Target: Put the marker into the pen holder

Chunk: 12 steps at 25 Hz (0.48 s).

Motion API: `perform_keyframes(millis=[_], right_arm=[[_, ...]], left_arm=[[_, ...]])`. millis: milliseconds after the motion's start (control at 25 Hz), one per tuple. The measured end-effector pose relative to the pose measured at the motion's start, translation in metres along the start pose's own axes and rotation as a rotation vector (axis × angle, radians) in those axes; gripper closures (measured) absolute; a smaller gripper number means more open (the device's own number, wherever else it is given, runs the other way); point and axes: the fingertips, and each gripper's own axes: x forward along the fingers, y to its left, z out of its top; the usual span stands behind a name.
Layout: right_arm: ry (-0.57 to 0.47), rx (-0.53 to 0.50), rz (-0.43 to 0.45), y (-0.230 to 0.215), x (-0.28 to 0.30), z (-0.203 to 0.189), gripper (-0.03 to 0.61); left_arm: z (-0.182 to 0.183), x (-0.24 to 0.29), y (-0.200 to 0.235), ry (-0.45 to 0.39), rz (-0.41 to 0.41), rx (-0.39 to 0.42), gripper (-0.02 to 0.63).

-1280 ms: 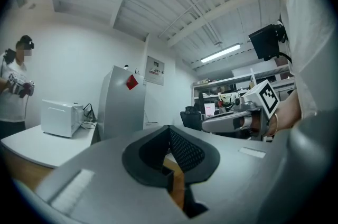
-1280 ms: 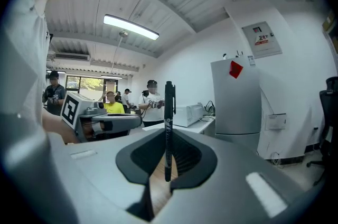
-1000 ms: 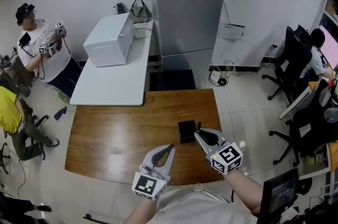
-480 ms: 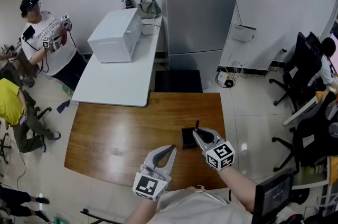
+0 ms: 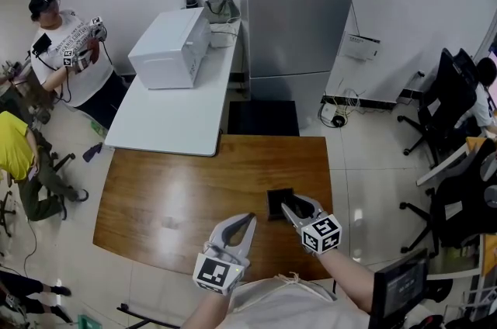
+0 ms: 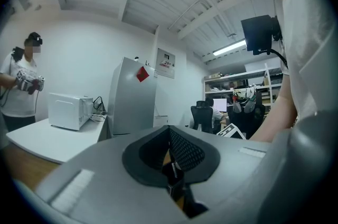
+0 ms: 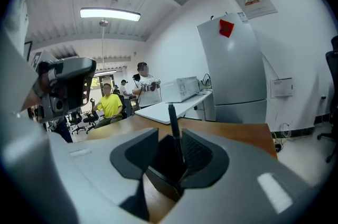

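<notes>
Item: marker (image 7: 172,121), black, slim, upright, lower end sunk into the pen holder (image 5: 276,202), a small black square box on the near right part of the wooden table (image 5: 171,192). Item: right gripper (image 7: 169,136), poised over the holder with the marker between its jaws; the jaws are opening, the left one is clearly off the marker and the right one lies close beside it, so the marker is judged released, not clamped. Item: left gripper (image 5: 247,220), held over the table just left of the holder, jaws closed together on nothing. Step in hand, as judged: letting go and clearing away; the placement itself appears done. Handling notes: the jaws should be spread fully before any retreat, so that neither pad drags on the marker; the right gripper should be lifted along the line of the marker until its top is cleared, not swung sideways; the light holder should not be nudged, since it looks easily shifted or tipped. Whether the marker leans on the holder's wall cannot be made out.
</notes>
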Motion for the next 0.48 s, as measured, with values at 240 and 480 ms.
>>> perform_keyframes(millis=[240,480], right_arm=[[-0.06,-0.012,-0.06,-0.006,-0.012,0.019,0.318],[-0.147,-0.047,-0.062,0.004,-0.037,0.06,0.437]], left_arm=[[-0.001,0.0,-0.005,-0.003,-0.011,-0.003,0.598],[-0.005,0.0,-0.009,0.003,-0.024,-0.015,0.598]])
